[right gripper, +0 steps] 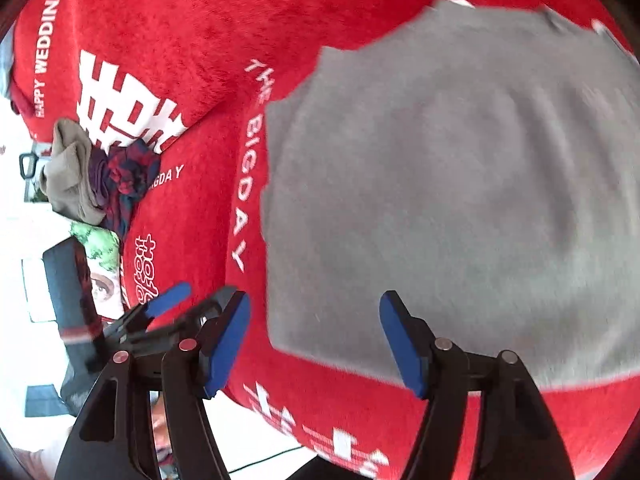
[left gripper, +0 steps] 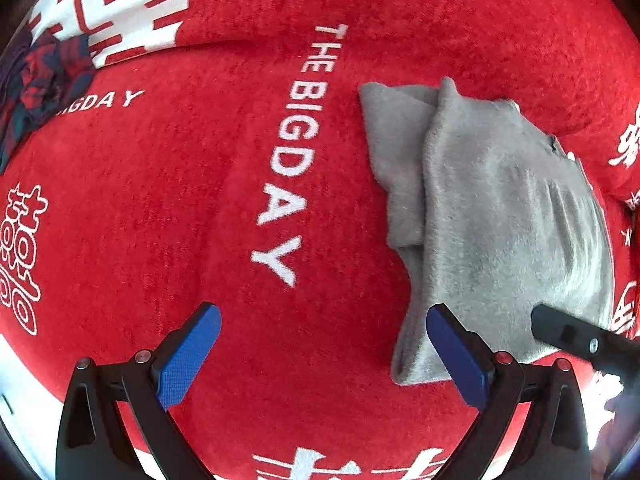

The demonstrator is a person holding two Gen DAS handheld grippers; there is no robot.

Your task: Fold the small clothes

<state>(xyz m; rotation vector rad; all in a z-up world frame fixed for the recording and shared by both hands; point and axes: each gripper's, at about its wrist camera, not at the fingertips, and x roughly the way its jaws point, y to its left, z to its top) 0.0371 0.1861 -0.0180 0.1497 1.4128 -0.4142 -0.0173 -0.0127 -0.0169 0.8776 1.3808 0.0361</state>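
Right wrist: grey garment [right gripper: 460,200] on red cloth [right gripper: 200,20]

This looks like a home, most likely a bedroom. A red plush wedding blanket [left gripper: 224,208] printed with "THE BIG DAY" and "HAPPY WEDDING" covers a soft, rumpled surface, seemingly a bed. A heap of loose clothes [right gripper: 96,176] lies near its far left edge, by a cartoon-print pillow [right gripper: 102,256].
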